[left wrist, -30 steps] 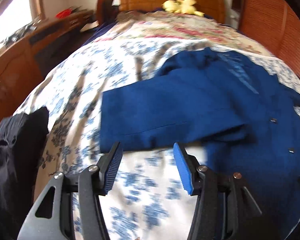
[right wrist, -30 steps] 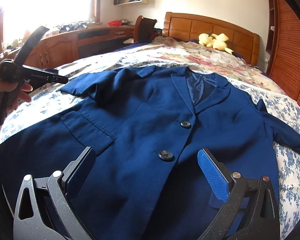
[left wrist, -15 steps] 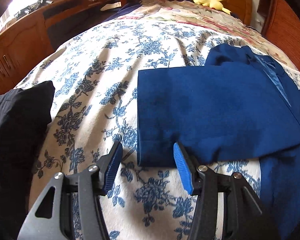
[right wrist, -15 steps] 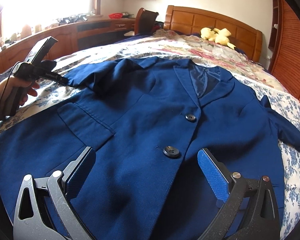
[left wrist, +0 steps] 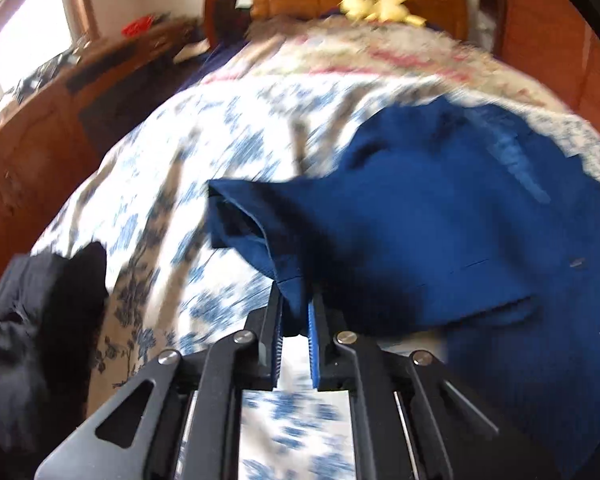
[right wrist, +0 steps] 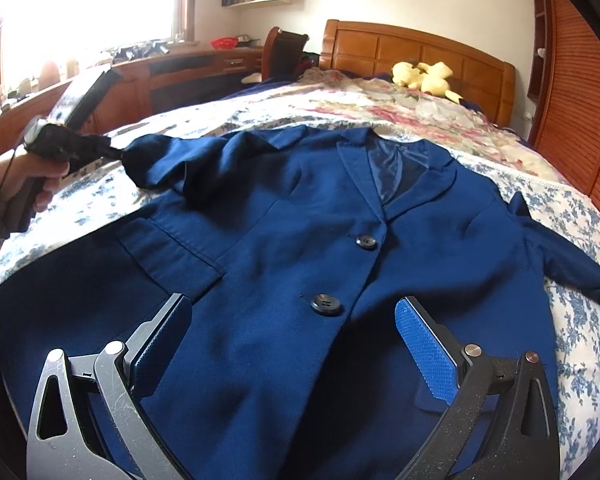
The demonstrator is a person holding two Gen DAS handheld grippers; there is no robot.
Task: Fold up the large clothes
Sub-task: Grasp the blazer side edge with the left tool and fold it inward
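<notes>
A bed (right wrist: 572, 240) with a blue-flowered cover carries a navy jacket (right wrist: 300, 240) laid face up, buttoned, collar toward the wooden headboard (right wrist: 416, 48). The left gripper (left wrist: 296, 312), jaws just closed, pinches the cuff of the jacket's sleeve (left wrist: 260, 224), lifted off the cover. The right gripper (right wrist: 296, 340) hovers above the jacket's hem, jaws wide, gripping nothing. A yellow plush toy (right wrist: 424, 76) lies by the headboard.

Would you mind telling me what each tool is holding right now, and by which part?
The left tool is shut on the blue blazer, pinching its sleeve cuff. The right tool is open, holding nothing.
</notes>
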